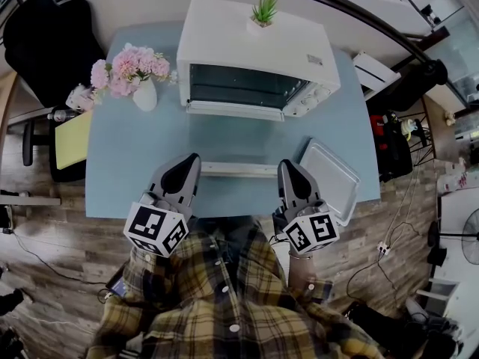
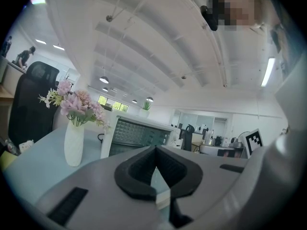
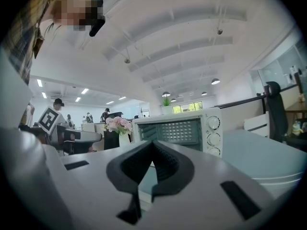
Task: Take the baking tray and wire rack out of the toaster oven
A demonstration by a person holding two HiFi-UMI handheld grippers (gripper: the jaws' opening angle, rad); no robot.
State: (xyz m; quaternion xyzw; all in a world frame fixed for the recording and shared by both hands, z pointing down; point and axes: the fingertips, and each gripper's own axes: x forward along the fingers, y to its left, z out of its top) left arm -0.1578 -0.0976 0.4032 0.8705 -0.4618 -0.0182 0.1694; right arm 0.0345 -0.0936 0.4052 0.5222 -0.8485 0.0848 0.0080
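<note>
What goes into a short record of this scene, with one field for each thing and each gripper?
toaster oven: white, at the back of the blue table
baking tray: flat on the table, just right of the right gripper
wire rack: cannot be made out
vase of pink flowers: left of the oven
potted plant: on top of the oven
left gripper: shut, empty
right gripper: shut, empty

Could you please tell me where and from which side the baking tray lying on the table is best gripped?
Probably the raised rim of the baking tray, on the long edge beside the right claw. It lies flat on the table, so only that thin lip can be pinched. Come in low from the left, once the shut claw is opened.
</note>
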